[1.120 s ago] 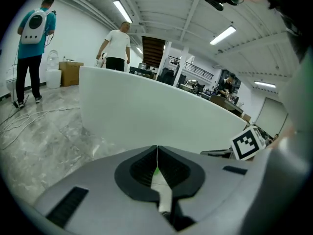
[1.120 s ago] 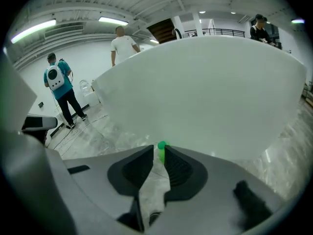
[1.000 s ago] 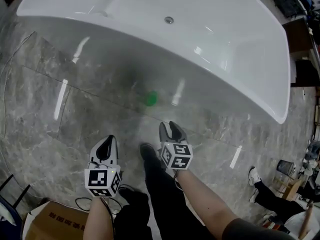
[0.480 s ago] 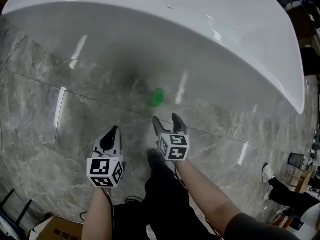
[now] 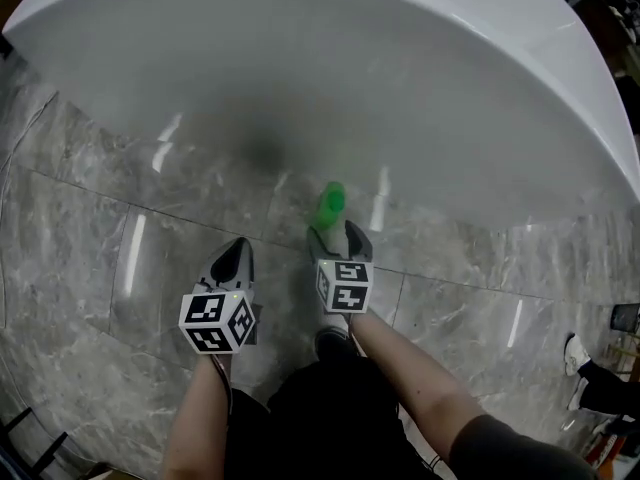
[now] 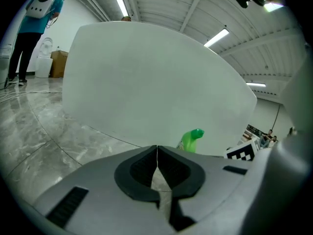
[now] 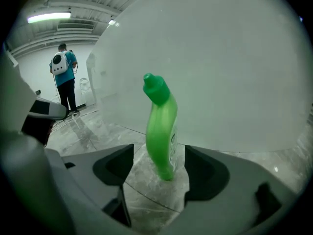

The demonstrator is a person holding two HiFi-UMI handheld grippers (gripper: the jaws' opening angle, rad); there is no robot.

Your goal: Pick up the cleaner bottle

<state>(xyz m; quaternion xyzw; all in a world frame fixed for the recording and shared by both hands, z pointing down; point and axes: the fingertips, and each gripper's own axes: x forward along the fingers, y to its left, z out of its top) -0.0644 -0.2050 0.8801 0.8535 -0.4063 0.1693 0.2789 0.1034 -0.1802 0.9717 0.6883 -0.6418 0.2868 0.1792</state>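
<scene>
The head view shows the green cleaner bottle [image 5: 331, 205] standing upright on the marble floor [image 5: 80, 228] close to the white bathtub [image 5: 400, 88], right at the tips of the right gripper [image 5: 337, 233], with the left gripper [image 5: 236, 253] off to its left. Only the right gripper view shows those jaws spread wide with the bottle between them, neither pad touching it. The left gripper view shows its own jaws pressed together and empty, the bottle beyond to their right.
</scene>
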